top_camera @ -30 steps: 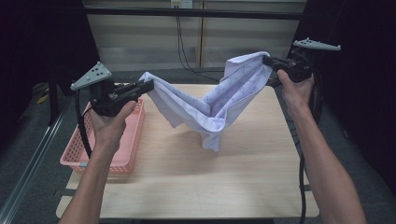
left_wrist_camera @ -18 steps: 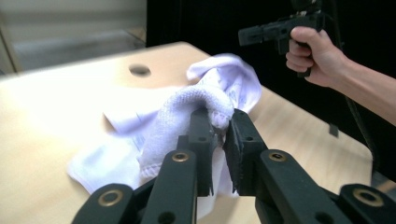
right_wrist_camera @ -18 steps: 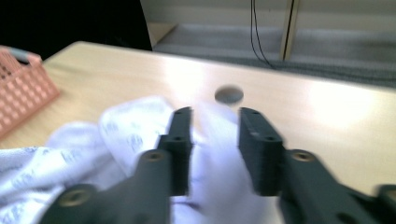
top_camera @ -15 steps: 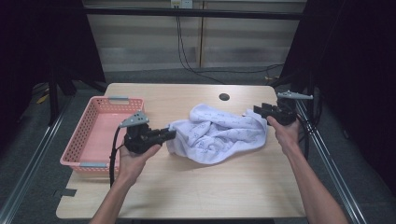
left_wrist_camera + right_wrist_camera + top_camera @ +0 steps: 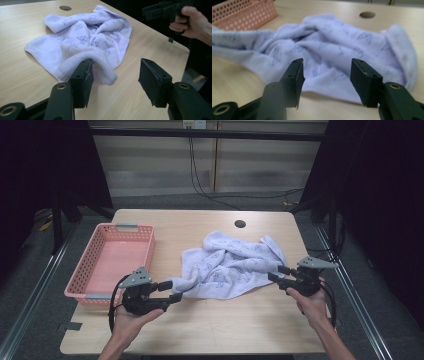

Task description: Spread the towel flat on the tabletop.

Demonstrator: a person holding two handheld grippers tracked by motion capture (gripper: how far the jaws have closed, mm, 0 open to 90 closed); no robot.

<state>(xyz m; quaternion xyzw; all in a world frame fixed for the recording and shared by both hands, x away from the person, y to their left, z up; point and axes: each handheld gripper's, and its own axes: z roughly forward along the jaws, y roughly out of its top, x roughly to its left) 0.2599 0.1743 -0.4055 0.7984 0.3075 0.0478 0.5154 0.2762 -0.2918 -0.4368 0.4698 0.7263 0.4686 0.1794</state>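
on the table [image 5: 210, 320], crumpled lilac towel [image 5: 230, 267], long axis roughly left-right, between two just-opened grippers, jaws spread, nothing pinched

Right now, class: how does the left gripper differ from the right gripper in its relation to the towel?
The left gripper has a rolled towel corner lying against one jaw; the right gripper stands just short of the towel's edge, touching nothing. The left sits beside the pink basket; the right is near the table's far side. Both have just been opening and grip nothing.

No readable text, label, brand or number; towel [image 5: 232, 265] bears small printed figures, not letters.
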